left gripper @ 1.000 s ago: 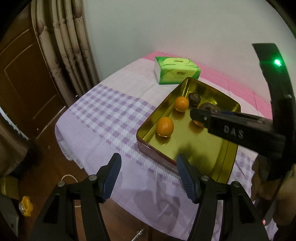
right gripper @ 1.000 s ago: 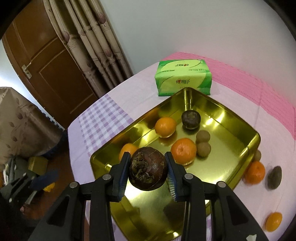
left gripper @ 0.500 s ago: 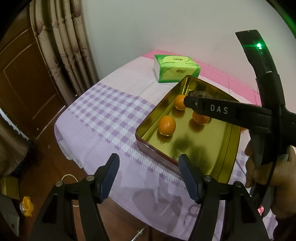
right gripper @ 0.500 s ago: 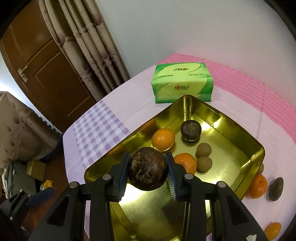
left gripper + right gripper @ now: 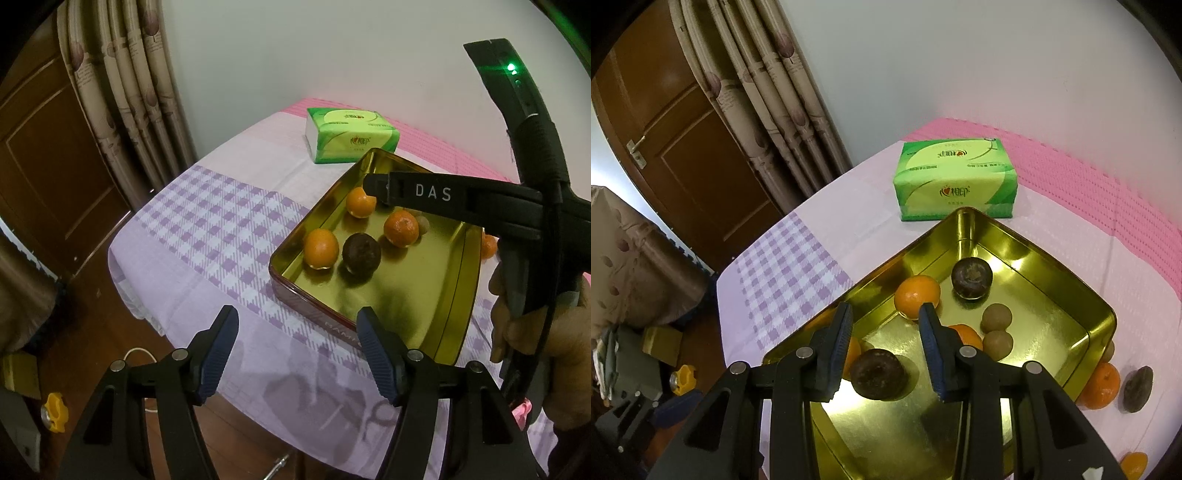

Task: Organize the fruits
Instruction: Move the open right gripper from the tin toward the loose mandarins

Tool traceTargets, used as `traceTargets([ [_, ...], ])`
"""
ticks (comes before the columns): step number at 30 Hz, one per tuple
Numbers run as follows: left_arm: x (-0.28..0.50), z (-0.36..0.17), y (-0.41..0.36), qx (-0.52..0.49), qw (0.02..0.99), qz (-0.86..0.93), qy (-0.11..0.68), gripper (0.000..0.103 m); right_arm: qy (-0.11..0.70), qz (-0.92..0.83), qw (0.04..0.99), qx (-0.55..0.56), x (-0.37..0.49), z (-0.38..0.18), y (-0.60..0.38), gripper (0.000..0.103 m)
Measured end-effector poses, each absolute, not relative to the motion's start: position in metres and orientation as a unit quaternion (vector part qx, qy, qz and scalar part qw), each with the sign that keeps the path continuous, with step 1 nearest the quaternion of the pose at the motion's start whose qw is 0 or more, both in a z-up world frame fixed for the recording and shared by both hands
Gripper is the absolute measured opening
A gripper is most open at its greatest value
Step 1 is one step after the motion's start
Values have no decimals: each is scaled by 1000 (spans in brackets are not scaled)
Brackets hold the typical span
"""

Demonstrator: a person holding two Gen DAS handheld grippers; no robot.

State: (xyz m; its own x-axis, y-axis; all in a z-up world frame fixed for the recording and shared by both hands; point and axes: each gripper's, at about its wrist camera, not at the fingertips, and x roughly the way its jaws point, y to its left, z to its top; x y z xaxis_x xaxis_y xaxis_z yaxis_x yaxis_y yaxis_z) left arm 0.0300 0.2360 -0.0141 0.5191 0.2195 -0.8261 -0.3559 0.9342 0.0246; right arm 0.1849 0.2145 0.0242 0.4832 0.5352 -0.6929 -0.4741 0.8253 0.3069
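Observation:
A gold metal tray [image 5: 1086, 354] [image 5: 458, 295] sits on the table and holds several fruits. A dark brown round fruit [image 5: 878, 373] [image 5: 361, 254] lies on the tray floor, below my right gripper [image 5: 886, 332], which is open and empty above it. Oranges [image 5: 916, 294] [image 5: 320, 246], another dark fruit [image 5: 971, 272] and small brown fruits [image 5: 996, 316] also lie in the tray. My left gripper [image 5: 297, 350] is open and empty, off the table's near edge.
A green tissue pack [image 5: 955, 181] [image 5: 351, 134] lies behind the tray. Outside the tray at the right lie an orange [image 5: 1102, 384], a dark fruit [image 5: 1137, 387] and another orange [image 5: 1133, 463]. A door and curtains stand at the left.
My right gripper has opened and let go of the dark fruit, which now lies in the tray. The gripper has moved further over the tray. The left gripper has barely moved.

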Motion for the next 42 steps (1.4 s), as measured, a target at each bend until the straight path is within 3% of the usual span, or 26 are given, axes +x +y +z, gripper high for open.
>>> traceTargets([
  [19, 29, -12, 231, -53, 872, 169, 456, 67, 348, 275, 894, 62, 118, 51, 151, 36],
  [42, 26, -10, 208, 12, 876, 183, 447, 72, 406, -7, 908, 102, 27, -51, -100, 51],
])
